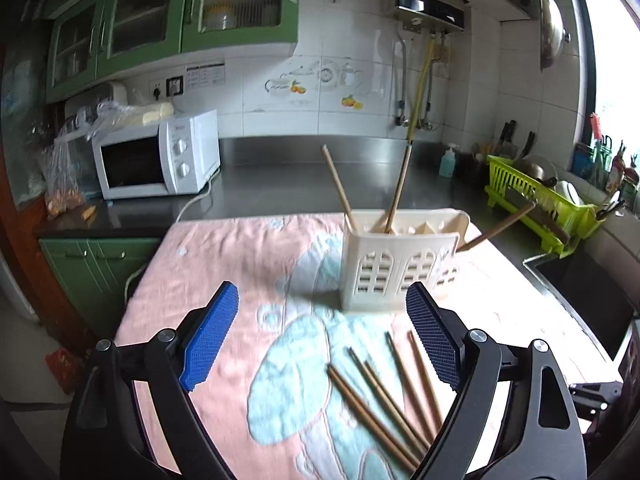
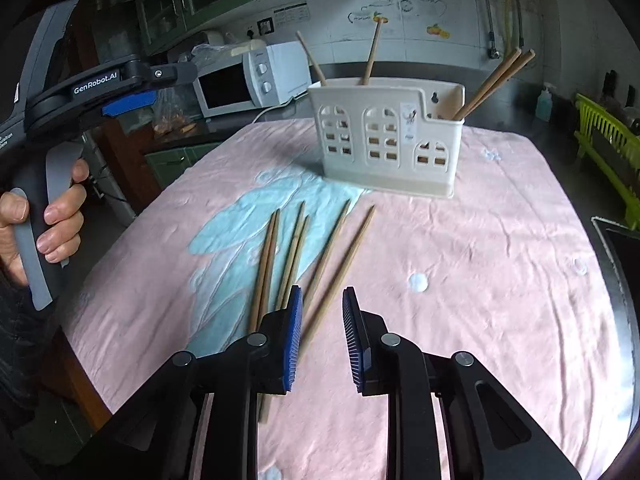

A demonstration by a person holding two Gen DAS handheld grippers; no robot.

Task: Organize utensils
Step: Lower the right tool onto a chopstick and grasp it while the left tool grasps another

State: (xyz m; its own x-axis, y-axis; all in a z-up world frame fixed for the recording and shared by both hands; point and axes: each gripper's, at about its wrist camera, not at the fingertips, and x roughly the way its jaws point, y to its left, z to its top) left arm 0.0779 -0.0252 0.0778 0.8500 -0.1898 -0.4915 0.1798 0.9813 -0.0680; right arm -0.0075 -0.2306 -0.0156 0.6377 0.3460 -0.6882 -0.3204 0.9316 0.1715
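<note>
A cream plastic utensil holder [image 1: 394,264] [image 2: 386,136] stands upright on a pink and blue cloth [image 1: 224,280] [image 2: 480,240]. Several wooden chopsticks stand in it [image 1: 338,184] [image 2: 494,82]. Several more chopsticks lie loose on the cloth in front of it [image 1: 384,392] [image 2: 296,252]. My left gripper [image 1: 320,332] is wide open and empty, above the cloth just short of the holder. My right gripper [image 2: 320,312] is partly open and empty, low over the near ends of the loose chopsticks. The left gripper's body and the hand holding it [image 2: 60,216] show in the right wrist view.
A white microwave [image 1: 160,156] [image 2: 256,78] stands at the back left on the steel counter [image 1: 288,188]. A green dish rack [image 1: 536,204] [image 2: 608,148] and a sink [image 1: 592,292] are at the right. A soap bottle [image 1: 447,162] stands by the wall.
</note>
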